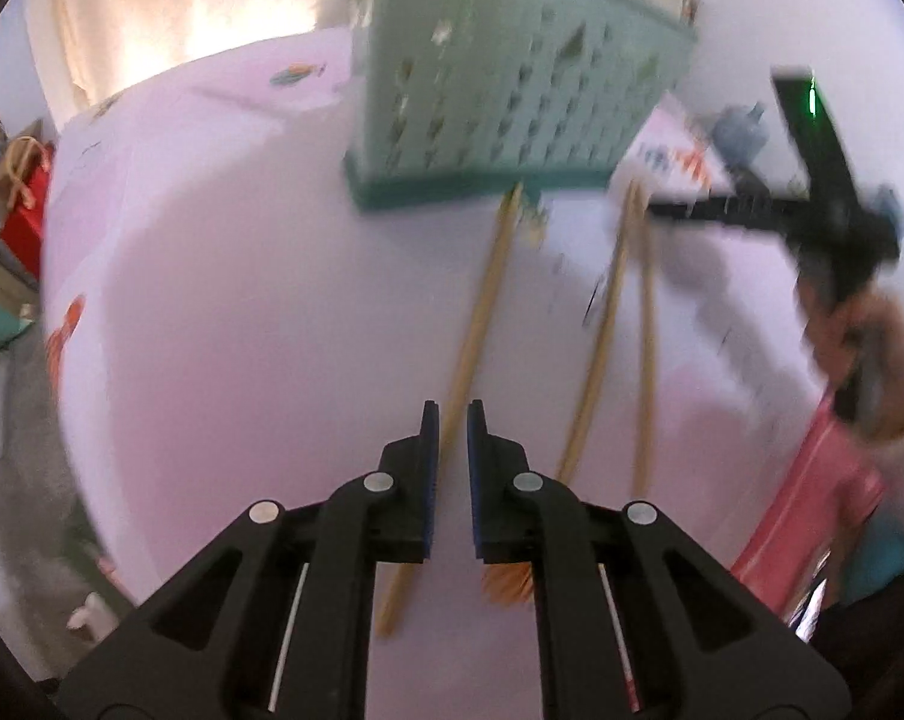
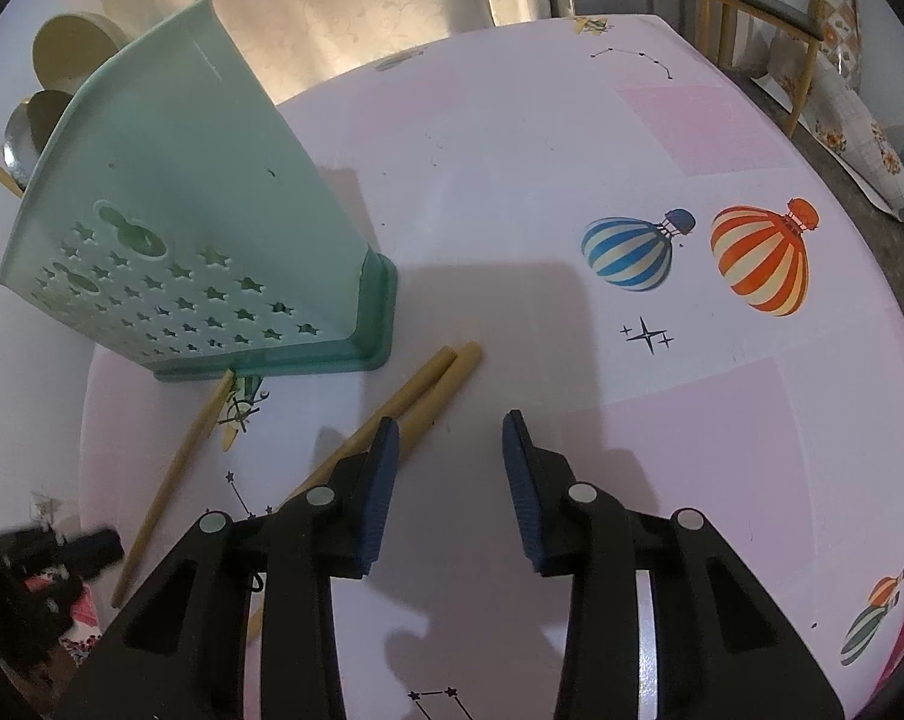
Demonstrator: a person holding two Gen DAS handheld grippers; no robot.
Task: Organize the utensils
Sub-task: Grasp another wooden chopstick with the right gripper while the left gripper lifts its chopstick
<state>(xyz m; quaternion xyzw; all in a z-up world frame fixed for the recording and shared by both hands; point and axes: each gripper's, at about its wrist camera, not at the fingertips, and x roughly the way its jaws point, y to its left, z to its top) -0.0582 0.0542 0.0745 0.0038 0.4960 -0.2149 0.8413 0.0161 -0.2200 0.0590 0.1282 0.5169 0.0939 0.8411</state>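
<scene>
A pale green perforated plastic utensil holder is found standing on the pink tablecloth printed with balloons, ahead and to the left of the right gripper and directly ahead of the left gripper. Round spoon heads are seen rising from its top, so some utensils are judged already stowed.

Three slender bamboo chopsticks are recorded lying flat on the cloth. The single chopstick runs between the left gripper's fingers; the jaws are nearly closed about it, but actual contact cannot be confirmed, the view being blurred. Its far tip lies just beside the holder's base. This alignment is judged deliberate, the stick being centred for a pinch.

The paired chopsticks lie touching side by side, ahead of and passing under the right gripper's left finger. The right gripper is parted wide and empty, apparently held ready for this pair.
</scene>
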